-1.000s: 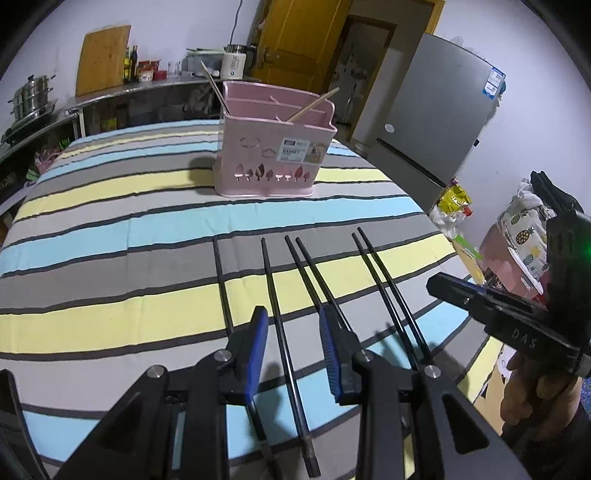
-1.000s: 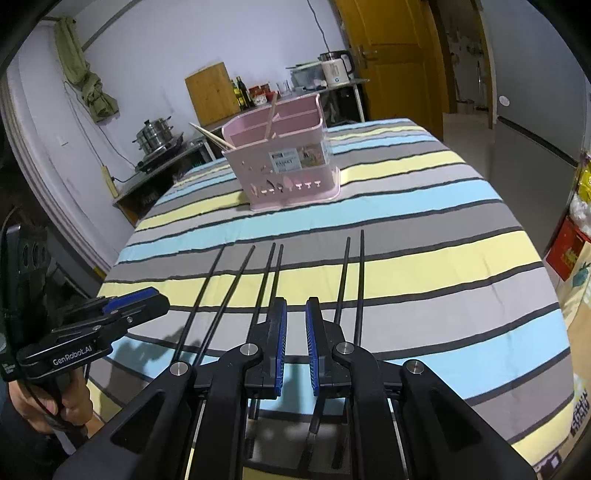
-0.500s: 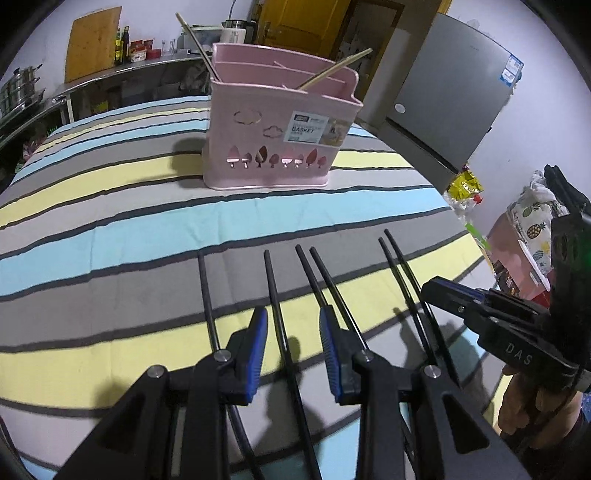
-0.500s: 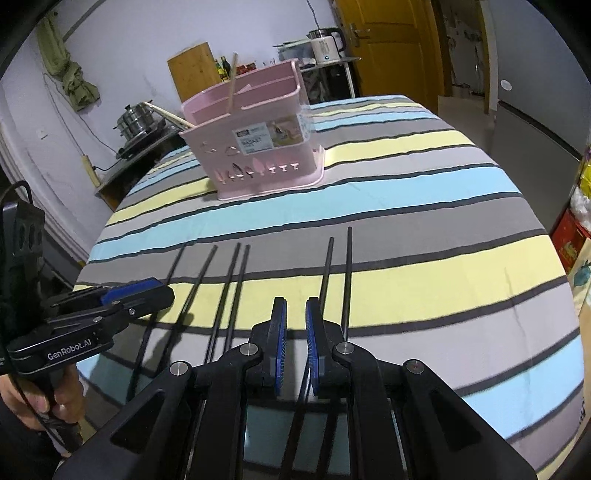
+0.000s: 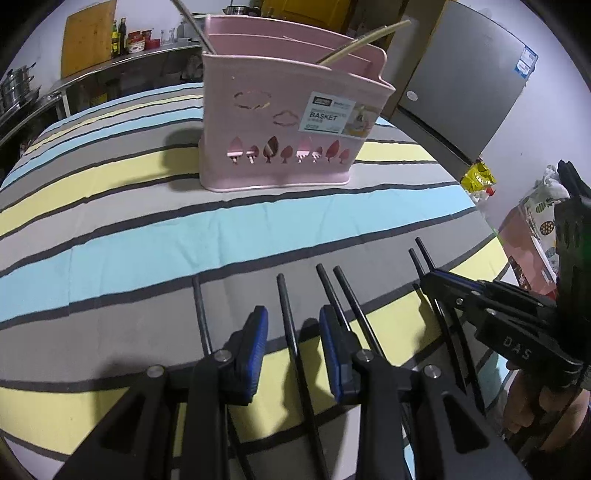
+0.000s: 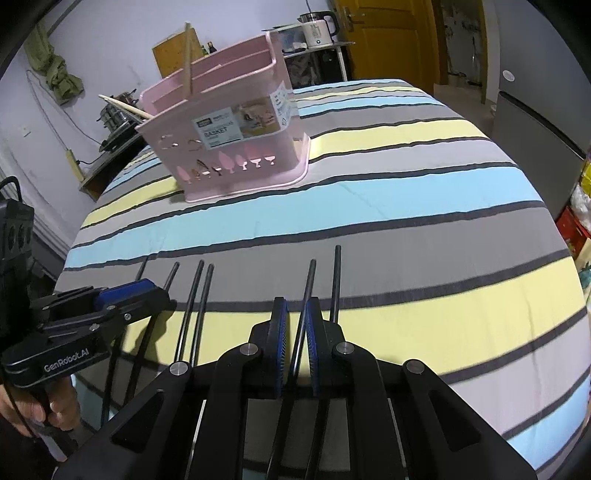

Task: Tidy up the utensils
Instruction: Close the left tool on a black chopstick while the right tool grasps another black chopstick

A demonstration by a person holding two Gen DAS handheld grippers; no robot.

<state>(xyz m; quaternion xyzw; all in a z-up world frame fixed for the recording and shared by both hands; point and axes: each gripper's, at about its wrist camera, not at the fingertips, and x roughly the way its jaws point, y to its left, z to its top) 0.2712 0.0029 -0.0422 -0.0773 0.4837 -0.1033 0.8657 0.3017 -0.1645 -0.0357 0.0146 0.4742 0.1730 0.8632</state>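
Task progress: early, by judgement. Six black chopsticks (image 5: 288, 317) lie side by side on the striped table (image 5: 147, 243), none lifted clear. The pink basket (image 5: 284, 122) holds only a few pale wooden sticks (image 5: 364, 42).

Left hand-held gripper (image 5: 293, 339): jaws apart, straddling one black chopstick near its far end. The blue pads (image 5: 256, 339) stand clear of it on both sides; nothing is held.

Right hand-held gripper (image 6: 294, 341): jaws narrowed about the second chopstick from the right (image 6: 309, 284). A thin gap shows on each side, so contact cannot be confirmed; closed or not cannot be told.

Task items, location: chopsticks near the table's front edge, tips pointing at the basket, which stands upright well apart toward the far side.

Remaining work: grip, lift and carry all six to a basket compartment.

Surroundings: grey refrigerator (image 5: 465, 85) and yellow door (image 6: 391, 40) beyond the table; kettle (image 6: 317, 24), cutting board (image 5: 86, 35) and pots (image 5: 16, 88) on the back counter.

Obstructions: none between chopsticks and basket. Neighbouring chopsticks lie close, so a jaw may nudge one. The leaning wooden sticks partly cross the basket opening.
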